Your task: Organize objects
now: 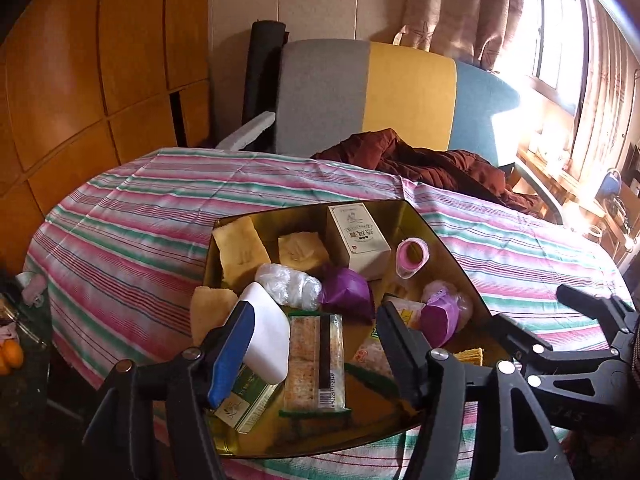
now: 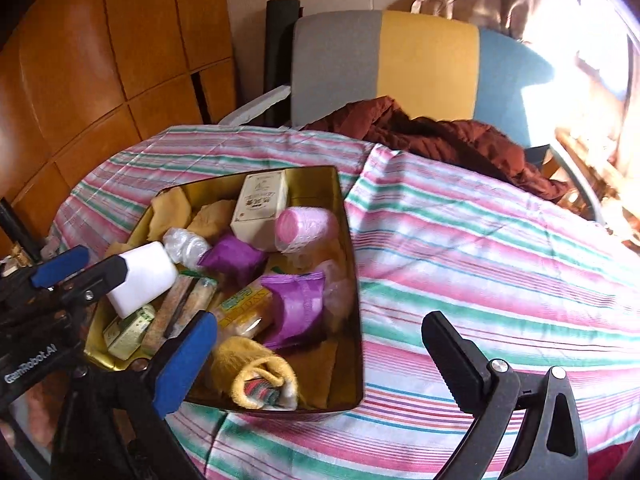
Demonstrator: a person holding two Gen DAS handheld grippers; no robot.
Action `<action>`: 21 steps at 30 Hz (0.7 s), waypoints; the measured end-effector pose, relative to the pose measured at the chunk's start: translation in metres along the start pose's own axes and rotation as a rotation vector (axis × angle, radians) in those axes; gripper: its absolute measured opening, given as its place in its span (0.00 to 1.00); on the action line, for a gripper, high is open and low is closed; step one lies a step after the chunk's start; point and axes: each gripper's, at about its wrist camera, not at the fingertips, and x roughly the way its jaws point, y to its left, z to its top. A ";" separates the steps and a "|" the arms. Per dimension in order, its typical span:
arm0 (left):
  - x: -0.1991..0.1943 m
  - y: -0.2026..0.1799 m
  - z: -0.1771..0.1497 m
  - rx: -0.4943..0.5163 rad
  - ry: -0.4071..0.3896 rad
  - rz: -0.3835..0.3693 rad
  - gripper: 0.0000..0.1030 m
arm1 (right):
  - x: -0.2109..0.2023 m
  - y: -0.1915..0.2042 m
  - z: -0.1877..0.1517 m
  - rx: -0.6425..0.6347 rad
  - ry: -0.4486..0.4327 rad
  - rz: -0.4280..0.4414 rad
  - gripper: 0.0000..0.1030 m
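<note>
A gold tin (image 1: 452,256) stands on the striped tablecloth (image 1: 140,216), packed with items. Among them are a white block (image 1: 268,336), a cracker packet (image 1: 316,360), a green box (image 1: 248,404), two purple packets (image 1: 346,292), a cream carton (image 1: 360,236) and a pink roll (image 1: 412,256). My left gripper (image 1: 314,320) hovers open over the tin's near end, and the white block leans beside its blue pad. My right gripper (image 2: 320,360) is wide open above the tin's (image 2: 352,264) near right corner. A rolled yellow towel (image 2: 256,372) lies below it, untouched.
A chair (image 1: 408,96) with a grey, yellow and blue back stands behind the table, and a dark red garment (image 1: 440,164) spills onto the cloth. Wood panelling (image 1: 80,80) lines the left. Striped cloth to the right of the tin lies bare (image 2: 500,260).
</note>
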 end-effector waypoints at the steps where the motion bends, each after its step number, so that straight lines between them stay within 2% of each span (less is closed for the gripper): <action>1: -0.002 -0.001 0.000 0.005 -0.008 0.007 0.62 | -0.003 0.001 -0.001 -0.006 -0.020 -0.038 1.00; 3: -0.007 -0.004 -0.001 0.011 -0.026 0.033 0.65 | -0.008 0.001 -0.003 -0.021 -0.054 -0.093 1.00; 5: -0.008 -0.007 0.000 0.008 -0.026 0.062 0.73 | -0.010 -0.002 -0.003 -0.014 -0.063 -0.102 1.00; 13: -0.010 -0.009 -0.006 -0.013 -0.030 0.142 0.73 | -0.011 -0.001 -0.010 -0.008 -0.052 -0.073 1.00; 21: -0.011 -0.011 -0.010 0.009 -0.059 0.126 0.73 | -0.008 0.004 -0.014 -0.016 -0.046 -0.060 1.00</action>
